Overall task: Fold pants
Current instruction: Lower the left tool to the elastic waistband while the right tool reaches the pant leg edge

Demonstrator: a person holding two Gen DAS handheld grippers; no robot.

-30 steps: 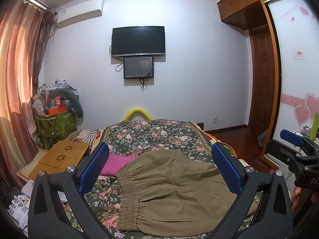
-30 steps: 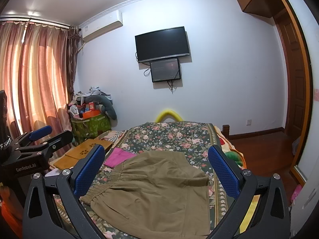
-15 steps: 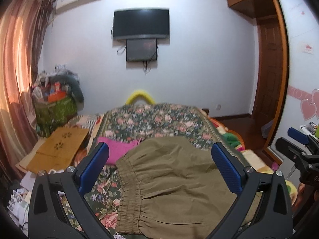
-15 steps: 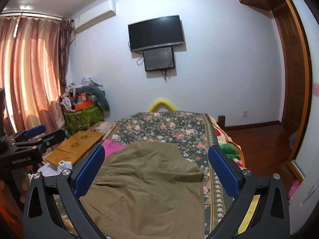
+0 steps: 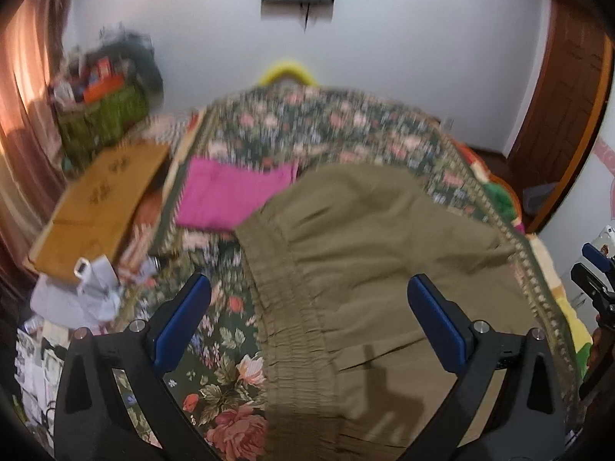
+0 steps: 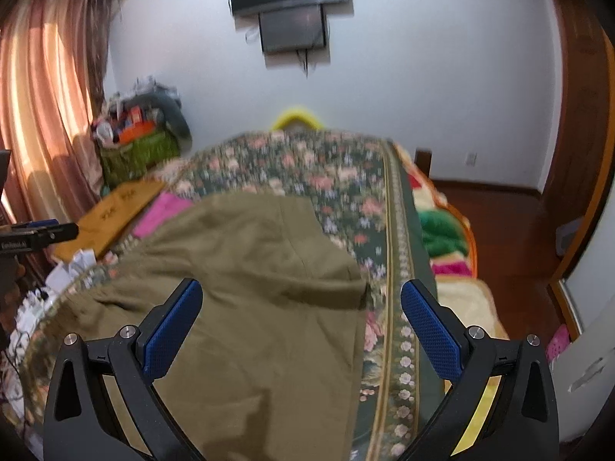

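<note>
Here, the olive-brown cotton pants point(image 5: 369, 269) lie spread on the dark green floral bedspread point(image 5: 326, 130), with the gathered elastic waistband point(image 5: 284, 307) turned to the left side of the bed. Both tools hang above the cloth and touch nothing. The left gripper point(image 5: 307, 319), with its blue pads, stands wide apart over the waistband. The right gripper point(image 6: 303, 326) is also spread wide, over the plain part of the pants near the right edge of the fabric, where the flowered border of the bedspread begins.

In my judgement the fold is not started yet, and the risks come from the first pinch. The fabric seems to lie in more than one layer, so a shallow grip may catch only the top one and the fold will go crooked. A deep grip may take the bedspread together with the pants. The folded bright pink cloth point(image 5: 230, 196) lies just beside the waistband and could be dragged along.
</note>
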